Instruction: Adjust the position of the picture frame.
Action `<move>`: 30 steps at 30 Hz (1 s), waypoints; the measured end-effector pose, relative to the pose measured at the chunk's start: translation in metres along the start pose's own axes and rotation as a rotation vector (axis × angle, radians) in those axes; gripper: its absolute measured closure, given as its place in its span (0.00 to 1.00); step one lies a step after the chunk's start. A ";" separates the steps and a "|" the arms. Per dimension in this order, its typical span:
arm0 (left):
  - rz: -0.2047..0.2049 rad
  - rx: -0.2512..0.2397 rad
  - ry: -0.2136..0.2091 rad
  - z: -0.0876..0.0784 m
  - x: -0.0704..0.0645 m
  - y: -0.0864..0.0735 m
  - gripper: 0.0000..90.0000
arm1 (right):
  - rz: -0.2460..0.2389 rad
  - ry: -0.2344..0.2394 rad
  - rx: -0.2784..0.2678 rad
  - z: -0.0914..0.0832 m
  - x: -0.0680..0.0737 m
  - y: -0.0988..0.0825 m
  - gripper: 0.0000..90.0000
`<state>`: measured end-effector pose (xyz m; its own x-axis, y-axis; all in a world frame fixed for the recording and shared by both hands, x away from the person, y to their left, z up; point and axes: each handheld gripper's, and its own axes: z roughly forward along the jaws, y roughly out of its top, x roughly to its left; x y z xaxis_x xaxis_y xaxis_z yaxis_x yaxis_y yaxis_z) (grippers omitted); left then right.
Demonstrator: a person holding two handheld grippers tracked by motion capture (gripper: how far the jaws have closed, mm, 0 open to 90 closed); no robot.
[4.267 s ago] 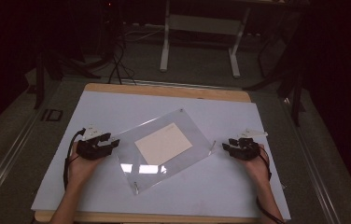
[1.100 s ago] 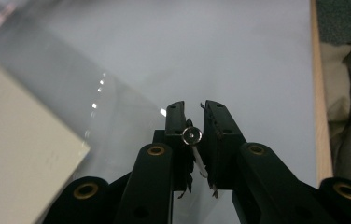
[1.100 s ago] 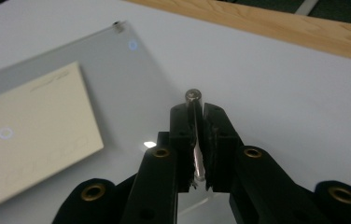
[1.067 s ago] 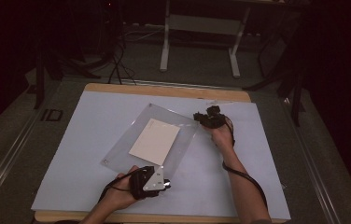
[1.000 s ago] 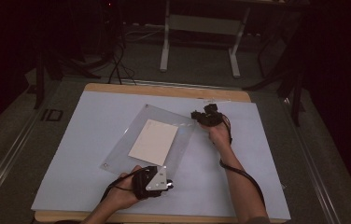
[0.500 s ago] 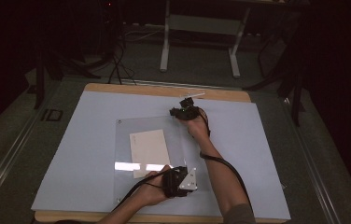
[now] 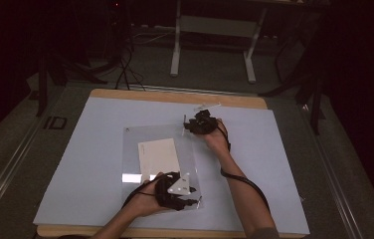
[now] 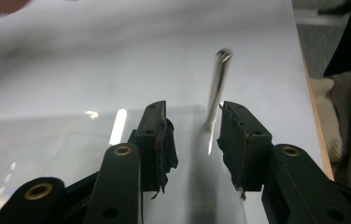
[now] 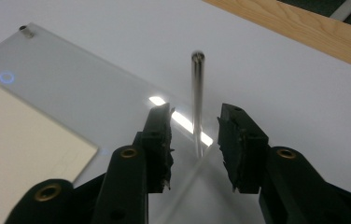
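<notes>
A clear acrylic sheet (image 7: pixel 160 164) lies flat on the white-covered bench (image 7: pixel 75 164), a cream card (image 7: pixel 158 158) under it; its faint print is unreadable. The left gripper (image 7: pixel 190 196) at the near corner and right gripper (image 7: pixel 189 125) at the far corner have just opened their jaws, each astride an upright metal pin (image 9: pixel 197 105).

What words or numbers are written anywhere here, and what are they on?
"ID": big letters on the floor left of the table.
Cream card under the clear sheet: faint print along its top edge, too small to read.
Nothing else carries writing.
</notes>
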<state>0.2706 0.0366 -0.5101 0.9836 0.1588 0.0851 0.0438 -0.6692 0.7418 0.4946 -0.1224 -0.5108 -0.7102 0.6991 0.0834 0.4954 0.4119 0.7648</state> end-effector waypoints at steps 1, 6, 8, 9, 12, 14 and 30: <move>-0.024 -0.011 0.013 -0.006 0.006 -0.004 0.67 | -0.003 -0.001 -0.002 -0.003 0.000 -0.002 0.70; -0.158 -0.063 0.091 -0.026 0.036 -0.017 0.67 | -0.017 -0.008 0.007 -0.022 -0.001 -0.020 0.69; -0.194 -0.078 0.145 -0.033 0.047 -0.021 0.66 | -0.021 -0.008 0.011 -0.029 0.000 -0.026 0.68; -0.207 -0.085 0.190 -0.035 0.053 -0.022 0.66 | -0.016 -0.008 0.011 -0.031 0.000 -0.029 0.68; -0.247 -0.089 0.233 -0.040 0.067 -0.025 0.66 | -0.047 -0.009 0.028 -0.041 0.001 -0.040 0.66; -0.274 -0.089 0.247 -0.042 0.076 -0.027 0.65 | -0.072 -0.017 0.040 -0.047 0.003 -0.047 0.66; -0.386 -0.070 0.334 -0.032 0.134 -0.034 0.64 | -0.135 0.016 0.032 -0.109 0.025 -0.094 0.66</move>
<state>0.3956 0.1032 -0.5026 0.7881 0.6156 -0.0043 0.3696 -0.4676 0.8030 0.3761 -0.2077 -0.5112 -0.7792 0.6268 -0.0083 0.4106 0.5203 0.7488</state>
